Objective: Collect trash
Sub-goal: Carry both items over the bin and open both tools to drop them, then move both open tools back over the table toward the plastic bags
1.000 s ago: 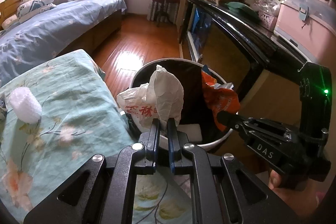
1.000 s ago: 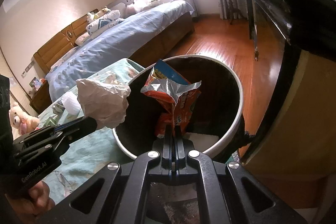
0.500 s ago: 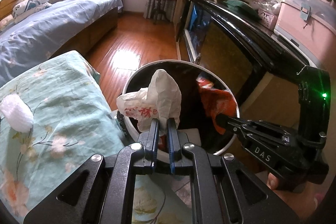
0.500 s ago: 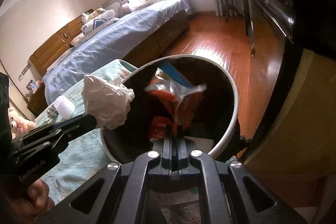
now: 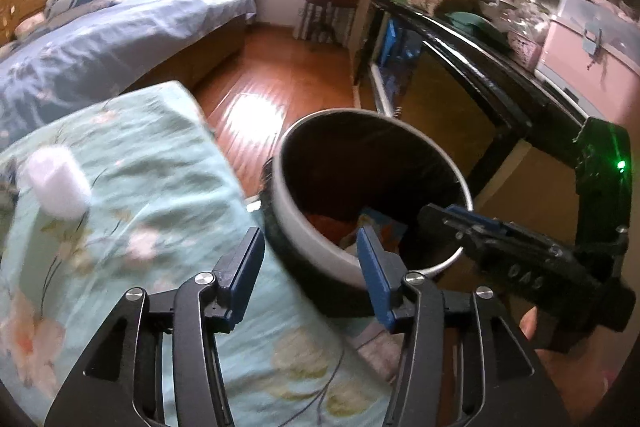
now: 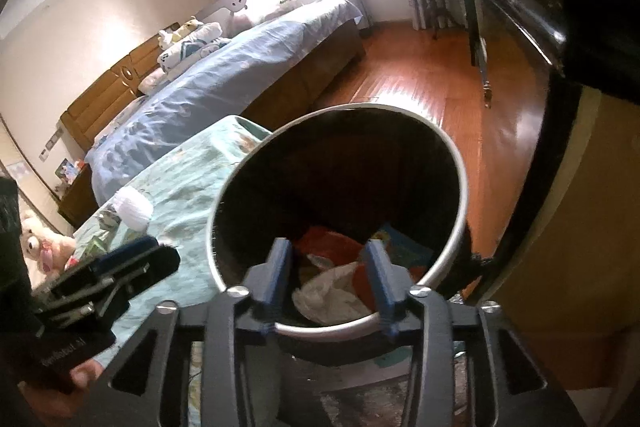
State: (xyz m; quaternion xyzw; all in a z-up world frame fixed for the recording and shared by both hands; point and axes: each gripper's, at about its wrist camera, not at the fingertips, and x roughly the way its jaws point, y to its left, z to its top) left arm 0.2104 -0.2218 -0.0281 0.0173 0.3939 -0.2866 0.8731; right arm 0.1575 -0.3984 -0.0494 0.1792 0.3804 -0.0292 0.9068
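Note:
A round trash bin (image 5: 312, 227) with a pale rim and dark inside stands on the floor beside the floral cloth (image 5: 132, 187). In the right wrist view the bin (image 6: 456, 227) holds a crumpled white plastic bag (image 6: 326, 291) and an orange snack wrapper (image 6: 328, 241). My left gripper (image 5: 310, 267) is open and empty, at the bin's near-left rim. My right gripper (image 6: 328, 267) is open and empty, over the bin's near rim. A white foam wad (image 5: 56, 183) lies on the cloth, and shows in the right wrist view (image 6: 134, 207).
A black glossy cabinet (image 5: 500, 79) runs along the right of the bin, with a pink box (image 5: 592, 47) on it. A blue-covered bed (image 6: 224, 91) lies beyond, across the wooden floor (image 5: 280, 83). A plush toy (image 6: 44, 247) sits at far left.
Both grippers have opened. The white bag and the orange wrapper have dropped into the bin. The left gripper has shifted left, towards the cloth.

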